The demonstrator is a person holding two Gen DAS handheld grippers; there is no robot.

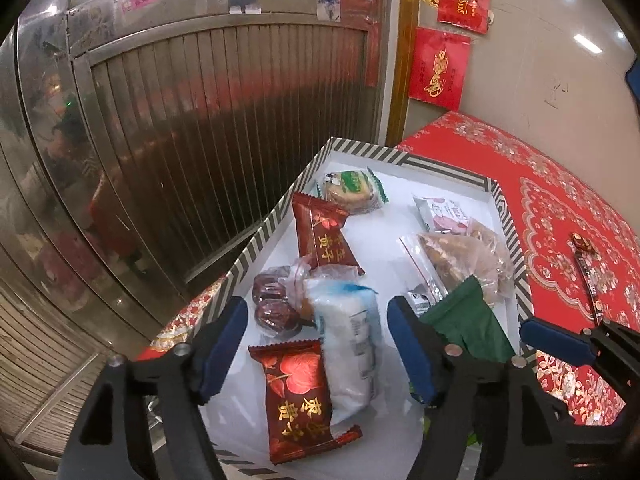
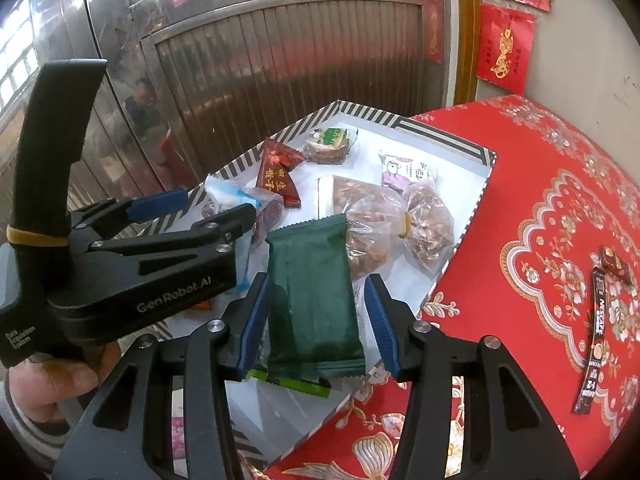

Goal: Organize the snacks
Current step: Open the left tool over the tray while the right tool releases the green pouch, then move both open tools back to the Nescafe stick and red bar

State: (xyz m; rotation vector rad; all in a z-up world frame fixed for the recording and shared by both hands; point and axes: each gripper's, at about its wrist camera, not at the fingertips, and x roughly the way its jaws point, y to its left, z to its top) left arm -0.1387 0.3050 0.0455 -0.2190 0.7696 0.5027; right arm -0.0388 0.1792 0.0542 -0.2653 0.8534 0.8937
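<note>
A striped box (image 1: 256, 244) (image 2: 436, 134) with a white floor holds the snacks. My left gripper (image 1: 318, 350) (image 2: 218, 204) is open above a white and blue packet (image 1: 348, 340) (image 2: 232, 196) and a dark red packet (image 1: 296, 396), both lying in the box untouched. My right gripper (image 2: 316, 322) has a dark green packet (image 2: 312, 300) (image 1: 468, 320) between its pads. The left pad is at the packet's edge and a thin gap shows at the right pad. Red dates (image 1: 272, 300), a second red packet (image 1: 320, 232), a biscuit (image 1: 352, 192) and clear bags of nuts (image 1: 464, 260) (image 2: 400, 224) also lie inside.
The box sits on a red floral tablecloth (image 1: 560, 208) (image 2: 560, 200). A dark coffee stick (image 2: 596, 340) and a small red candy (image 2: 614, 262) lie on the cloth to the right. A metal door (image 1: 220, 100) stands close behind the box. A hand (image 2: 48, 384) holds the left gripper.
</note>
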